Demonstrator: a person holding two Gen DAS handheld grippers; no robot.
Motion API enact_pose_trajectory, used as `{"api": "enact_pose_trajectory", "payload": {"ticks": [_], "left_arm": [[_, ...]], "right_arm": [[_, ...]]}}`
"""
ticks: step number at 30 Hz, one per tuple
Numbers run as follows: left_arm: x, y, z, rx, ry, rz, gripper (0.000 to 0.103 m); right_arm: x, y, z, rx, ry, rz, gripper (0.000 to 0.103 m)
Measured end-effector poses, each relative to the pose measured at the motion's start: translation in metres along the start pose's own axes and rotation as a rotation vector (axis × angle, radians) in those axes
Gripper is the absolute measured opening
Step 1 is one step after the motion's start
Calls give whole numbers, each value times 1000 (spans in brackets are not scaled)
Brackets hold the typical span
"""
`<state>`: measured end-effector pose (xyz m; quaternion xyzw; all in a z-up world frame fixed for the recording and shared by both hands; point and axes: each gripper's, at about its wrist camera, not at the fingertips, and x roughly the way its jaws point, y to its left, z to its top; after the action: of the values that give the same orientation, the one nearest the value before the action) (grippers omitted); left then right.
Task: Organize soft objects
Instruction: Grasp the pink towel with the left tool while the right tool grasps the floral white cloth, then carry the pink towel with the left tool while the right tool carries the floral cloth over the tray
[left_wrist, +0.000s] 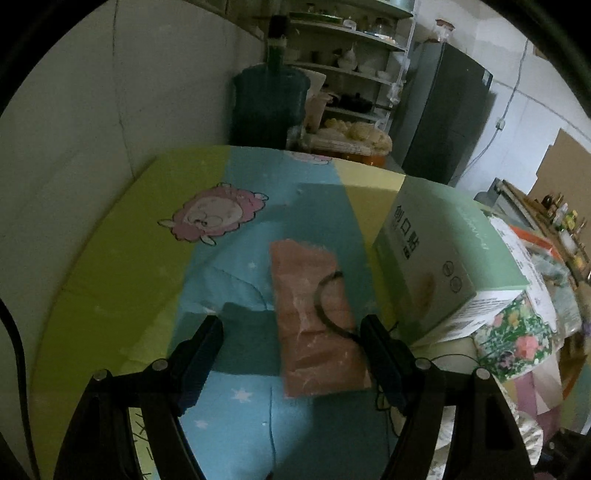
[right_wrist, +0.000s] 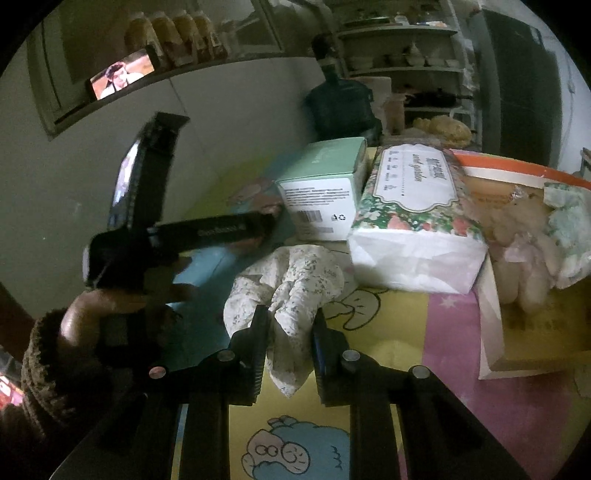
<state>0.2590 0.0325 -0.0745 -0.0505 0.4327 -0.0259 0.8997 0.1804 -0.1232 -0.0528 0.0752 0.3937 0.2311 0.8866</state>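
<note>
**Right gripper pinched the floral cloth while the left hung wide over the pink one**

Nearest the right wrist camera, the right gripper (right_wrist: 288, 345) had its two black fingers drawn in on a tail of the white floral cloth (right_wrist: 286, 288), with the fabric squeezed between the pads. The rest of that cloth lay bunched just ahead on the cartoon-print play mat (right_wrist: 388, 314). Behind it sat a floral-wrapped tissue pack (right_wrist: 417, 221), touching a mint-green box (right_wrist: 325, 184) on its left. To the right, a cardboard box (right_wrist: 491, 332) held crumpled soft items, too jumbled to tell apart. At the left of that view, a hand (right_wrist: 85, 317) in a fuzzy brown sleeve (right_wrist: 40, 365) carried the other tool.

In the left wrist view, the left gripper (left_wrist: 291, 334) stood spread wide, with nothing pressed between its fingers. A folded pink cloth (left_wrist: 314, 317) lay flat on the mat's blue stripe, mostly between the fingers and nearer the right one. A dark hair-tie loop (left_wrist: 325, 299) rested on top of it. Just right of the cloth stood the mint-green box. Beyond the mat's far edge were a blue water jug (left_wrist: 269, 103) and cluttered shelves (left_wrist: 351, 66).
</note>
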Motion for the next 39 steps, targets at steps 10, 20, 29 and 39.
{"api": "enact_pose_trajectory", "payload": {"ticks": [10, 20, 29, 39], "left_arm": [[-6, 8, -1, -31, -14, -60, 41], [-37, 16, -7, -42, -97, -49, 40], [-85, 15, -14, -36, -214, -46, 40], [-124, -20, -12, 19, -304, -134, 40]], "right_arm": [[-6, -4, -4, 13, -12, 19, 23], [-17, 0, -5, -4, -37, 29, 23], [-27, 10, -4, -25, -61, 39, 23], [-51, 6, 2, -16, -124, 18, 23]]}}
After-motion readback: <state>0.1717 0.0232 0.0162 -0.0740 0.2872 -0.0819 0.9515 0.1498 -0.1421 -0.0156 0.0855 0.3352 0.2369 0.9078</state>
